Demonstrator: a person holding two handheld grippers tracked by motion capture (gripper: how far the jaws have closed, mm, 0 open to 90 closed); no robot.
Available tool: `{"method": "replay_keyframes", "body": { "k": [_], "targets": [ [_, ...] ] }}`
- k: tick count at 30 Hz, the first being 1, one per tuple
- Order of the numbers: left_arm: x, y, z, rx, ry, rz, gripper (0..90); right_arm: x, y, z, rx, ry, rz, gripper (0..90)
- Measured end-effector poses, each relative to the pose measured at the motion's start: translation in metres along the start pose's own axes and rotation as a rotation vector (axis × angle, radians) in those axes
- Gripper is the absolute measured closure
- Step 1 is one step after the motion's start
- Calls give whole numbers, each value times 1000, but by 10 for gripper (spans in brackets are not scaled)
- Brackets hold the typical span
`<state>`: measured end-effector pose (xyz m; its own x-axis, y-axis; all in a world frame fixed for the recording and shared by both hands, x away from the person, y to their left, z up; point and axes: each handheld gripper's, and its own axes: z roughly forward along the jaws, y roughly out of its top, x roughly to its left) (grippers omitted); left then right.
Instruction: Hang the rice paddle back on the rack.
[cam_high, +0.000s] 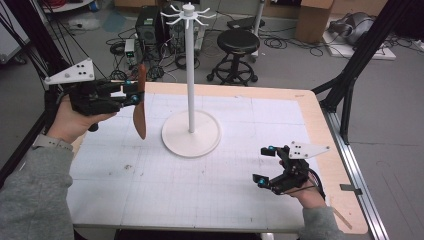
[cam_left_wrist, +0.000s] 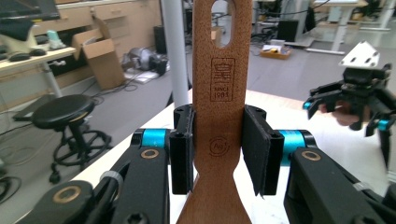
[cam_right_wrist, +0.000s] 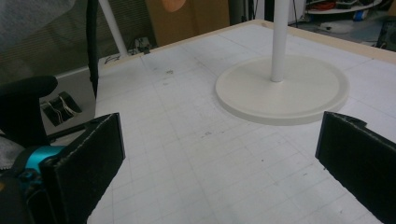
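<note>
Your left hand-held gripper (cam_left_wrist: 218, 154) clamps the wooden spatula (cam_left_wrist: 218, 116) by its neck, upright above the table (cam_high: 250, 200) beside the hook stand (cam_high: 190, 75), hanging hole topmost for hooking, while your right hand-held gripper (cam_high: 266, 165) rests unclenched, empty.

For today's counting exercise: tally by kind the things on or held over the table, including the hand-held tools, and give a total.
Wooden spatula: 1
White hook stand: 1
Hand-held tools: 2, the left tool and the right tool
Total: 4
</note>
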<state>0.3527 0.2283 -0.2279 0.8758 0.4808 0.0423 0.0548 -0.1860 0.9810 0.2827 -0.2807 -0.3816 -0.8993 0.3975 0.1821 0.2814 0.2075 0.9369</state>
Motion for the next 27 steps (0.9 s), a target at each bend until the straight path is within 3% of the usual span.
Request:
{"method": "replay_keyframes", "body": {
  "k": [10, 18, 27],
  "targets": [
    [7, 17, 16, -1, -9, -2, 654, 3, 1, -1, -14, -2, -10, 2],
    [12, 27, 17, -13, -11, -7, 654, 3, 1, 2, -2, 11, -16, 2],
    [16, 45, 20, -26, -25, -7, 654, 1, 2, -2, -37, 19, -6, 1]
  ]
}}
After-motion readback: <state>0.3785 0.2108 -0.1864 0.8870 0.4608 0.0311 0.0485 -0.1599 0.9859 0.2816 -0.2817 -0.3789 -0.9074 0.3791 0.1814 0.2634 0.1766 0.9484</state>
